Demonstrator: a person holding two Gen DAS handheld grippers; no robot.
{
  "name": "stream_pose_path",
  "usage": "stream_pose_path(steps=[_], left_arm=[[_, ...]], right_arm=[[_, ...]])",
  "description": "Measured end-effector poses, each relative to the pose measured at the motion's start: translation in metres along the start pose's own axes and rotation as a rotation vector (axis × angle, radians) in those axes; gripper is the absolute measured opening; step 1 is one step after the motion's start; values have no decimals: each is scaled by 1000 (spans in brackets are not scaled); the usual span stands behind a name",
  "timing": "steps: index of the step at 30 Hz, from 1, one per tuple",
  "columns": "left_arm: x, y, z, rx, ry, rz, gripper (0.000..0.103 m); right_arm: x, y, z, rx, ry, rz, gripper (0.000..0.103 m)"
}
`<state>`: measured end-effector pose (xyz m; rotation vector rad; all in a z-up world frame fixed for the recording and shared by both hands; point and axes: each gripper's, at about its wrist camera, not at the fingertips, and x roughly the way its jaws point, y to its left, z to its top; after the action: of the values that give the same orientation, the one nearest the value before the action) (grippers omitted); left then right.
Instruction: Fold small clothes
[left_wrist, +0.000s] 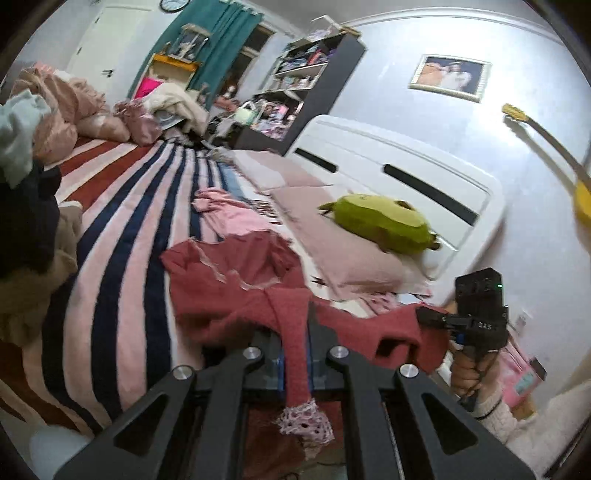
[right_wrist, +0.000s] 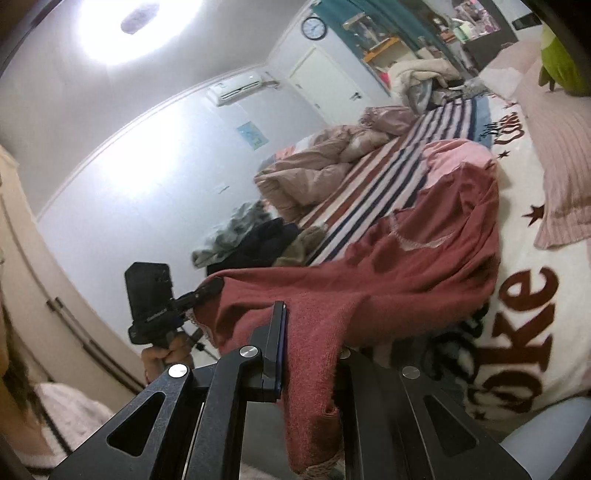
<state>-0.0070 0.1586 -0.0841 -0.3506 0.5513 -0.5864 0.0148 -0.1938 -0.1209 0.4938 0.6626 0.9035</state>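
Left gripper (left_wrist: 295, 332): my jaws are clamped on a narrow knitted strip of the red sweater (left_wrist: 236, 280), its lacy pink cuff (left_wrist: 306, 424) dangling behind them.
Right gripper (right_wrist: 310, 332): my jaws pinch a thick fold of the same fuzzy knit.
Sweater: stretched between both jaws, the rest slumped ahead on the striped blanket (left_wrist: 122, 236).
Beyond, right of my left jaws: a soft green plush toy (left_wrist: 384, 225) on a pink pillow (left_wrist: 332, 243).

The left wrist view looks low along the bed (left_wrist: 122, 236) toward its headboard (left_wrist: 399, 173). The right wrist view, rolled sideways, faces the far wall. Both sit close over the red garment (left_wrist: 236, 288) (right_wrist: 406, 266), each catching the opposite hand-held gripper.
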Motion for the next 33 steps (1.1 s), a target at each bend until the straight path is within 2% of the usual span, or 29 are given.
stream_pose_path(steps=[2,4,9,11,14,16,17,19,20,22,23,25,28,30,33], left_arm=[[24,14,13,-12,32,7,5],[60,30,26,-11,83,57,5],[143,71,52,-49,196,113,6],[184,90,63,-56,246,142,6],[221,108,65,-50,314,171,7],[241,120,59,-60,378,171,13],[243,123,56,-66,395,164,17],[240,125,51,-66,400,118,35],[234,122,51,-65,396,107,40],[215,117,54,-51,375,89,71],[205,114,56,-36,356,90,77],[178,105,60,16,337,82,79],[147,98,57,45,334,104,80],[136,94,50,56,348,102,80],[130,91,30,55,391,109,80]], right_arm=[[13,-16,16,6,15,-61,4],[30,-36,34,21,35,-105,4],[90,-103,85,79,150,-249,4],[112,-130,95,107,198,-288,4],[136,-161,100,118,259,-340,4],[144,-174,99,123,288,-355,4],[147,-179,97,130,298,-347,4],[145,-181,95,139,307,-326,7],[142,-180,93,143,310,-309,9],[133,-175,92,144,318,-270,29],[126,-169,93,130,320,-261,36],[108,-151,93,46,315,-306,62],[82,-122,90,-77,301,-375,66],[66,-98,84,-180,273,-417,66],[63,-69,71,-301,254,-451,66]])
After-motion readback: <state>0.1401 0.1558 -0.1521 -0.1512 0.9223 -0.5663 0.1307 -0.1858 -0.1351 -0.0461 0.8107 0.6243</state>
